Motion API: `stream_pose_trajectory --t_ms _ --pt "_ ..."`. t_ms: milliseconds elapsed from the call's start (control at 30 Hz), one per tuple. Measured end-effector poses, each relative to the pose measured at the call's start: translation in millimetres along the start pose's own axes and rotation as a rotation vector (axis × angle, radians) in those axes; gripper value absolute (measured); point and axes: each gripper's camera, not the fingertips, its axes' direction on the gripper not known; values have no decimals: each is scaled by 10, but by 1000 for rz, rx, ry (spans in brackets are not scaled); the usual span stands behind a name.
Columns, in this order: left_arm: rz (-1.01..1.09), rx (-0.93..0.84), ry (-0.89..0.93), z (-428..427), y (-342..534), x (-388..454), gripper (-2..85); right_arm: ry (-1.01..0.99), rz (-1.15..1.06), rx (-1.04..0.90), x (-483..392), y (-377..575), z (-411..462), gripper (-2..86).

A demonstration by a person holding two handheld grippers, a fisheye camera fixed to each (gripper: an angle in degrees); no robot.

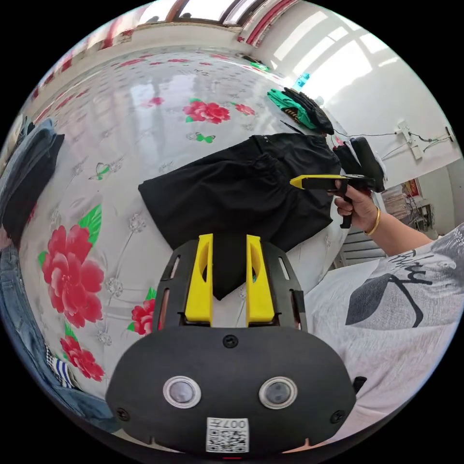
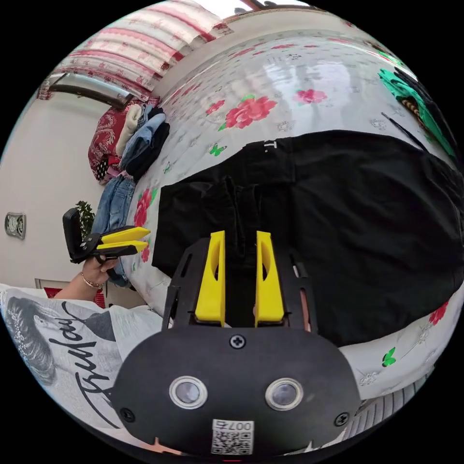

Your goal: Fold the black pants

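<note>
the black pants (image 2: 338, 217) are laid on a bed (image 1: 121, 125) covered with a shiny white floral sheet. they are already folded into a compact block, and the long axis is seen running across, from one side of the right jaws to the other. the right gripper (image 2: 239, 237) is held just above the near edge of the pants, with the cloth straight ahead of the jaws and under them; the jaws are parted by a narrow gap and nothing is gripped. the left gripper (image 1: 229, 239) is held further back, near one corner of the pants, so the cloth lies ahead and slightly to one side. its jaws are also a little apart and empty. the right gripper is judged to be the nearer one for the next fold.

the cloth looks matte, soft and thin, with small wrinkles near the waistband. a pile of other clothes (image 2: 142, 137) is seen well apart, beyond the left gripper.
</note>
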Motion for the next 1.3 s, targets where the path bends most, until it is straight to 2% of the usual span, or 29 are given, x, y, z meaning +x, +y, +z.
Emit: stream_pose_trajectory --t_ms 133,233,367,467,567,633,667,833,933,1067,1200,1267,1300 --pt "-50 -30 -5 80 -18 -36 89 187 -107 -140 -262 -104 258 18" --pt "-51 -50 6 122 -117 -25 87 285 -174 -69 -422 -82 137 5" --pt "-15 -34 10 90 -277 40 84 331 -190 21 -465 0 -128 2" --pt "-7 -79 50 225 -366 34 84 289 -131 -17 -275 33 -107 7" --pt "-11 -143 12 380 -408 9 80 125 -8 67 13 127 -302 20" --pt "-13 -127 13 328 -428 -5 77 66 110 225 315 315 -703 36" --pt "-17 -123 24 293 -442 -22 75 70 150 264 415 379 -811 40" --pt "-48 -88 30 117 -479 -136 73 159 629 573 1545 1210 -1627 78" --pt "-97 -71 45 25 -483 -244 73 133 783 635 2000 1499 -1758 92" --pt "-158 -60 41 -89 -442 -357 73 43 784 593 2309 1389 -1683 95" --pt "-214 -30 30 -234 -360 -463 72 17 769 549 2324 1042 -1694 44" --pt "-249 -15 27 -301 -298 -530 72 43 672 580 2077 821 -1820 19" --pt "-278 -10 21 -340 -248 -584 71 72 518 586 1750 588 -1920 12"
